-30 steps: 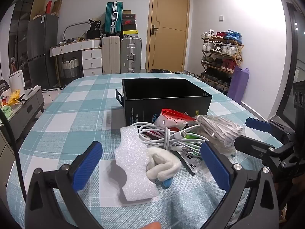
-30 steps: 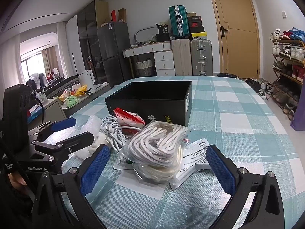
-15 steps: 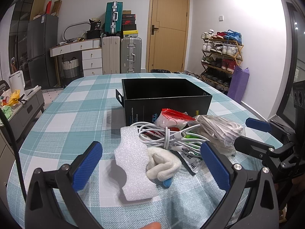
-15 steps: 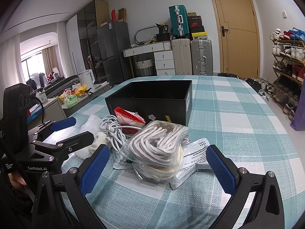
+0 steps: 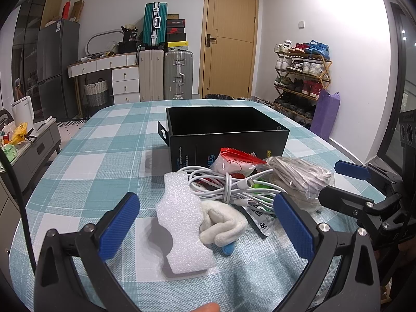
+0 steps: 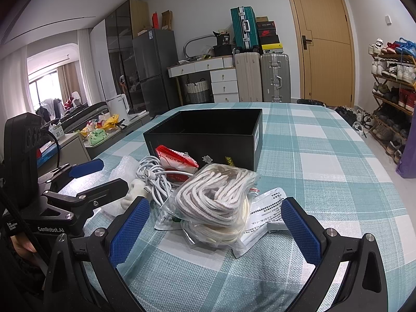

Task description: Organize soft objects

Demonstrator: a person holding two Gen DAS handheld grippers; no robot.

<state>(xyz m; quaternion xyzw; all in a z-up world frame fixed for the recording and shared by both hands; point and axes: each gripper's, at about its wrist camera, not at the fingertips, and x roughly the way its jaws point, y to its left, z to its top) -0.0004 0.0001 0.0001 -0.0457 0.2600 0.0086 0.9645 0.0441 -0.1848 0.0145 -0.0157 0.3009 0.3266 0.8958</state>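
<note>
A pile lies on the checked tablecloth in front of an open black box (image 5: 226, 132) (image 6: 208, 135). It holds a white foam piece (image 5: 182, 221), a cream plush piece (image 5: 223, 223), a coiled white cable (image 5: 226, 182) (image 6: 156, 179), a red and white packet (image 5: 234, 161) (image 6: 176, 158) and a bag of white rope (image 5: 299, 176) (image 6: 215, 202). My left gripper (image 5: 205, 226) is open and empty, just short of the foam. My right gripper (image 6: 213, 231) is open and empty, with the rope bag between its fingers' line.
A flat printed plastic pouch (image 6: 265, 208) lies under the rope bag. The table (image 6: 325, 161) stretches beyond the box. Suitcases (image 5: 166, 78), a door and a shoe rack (image 5: 301, 78) stand behind; a low cabinet (image 5: 28, 145) is off the table's left edge.
</note>
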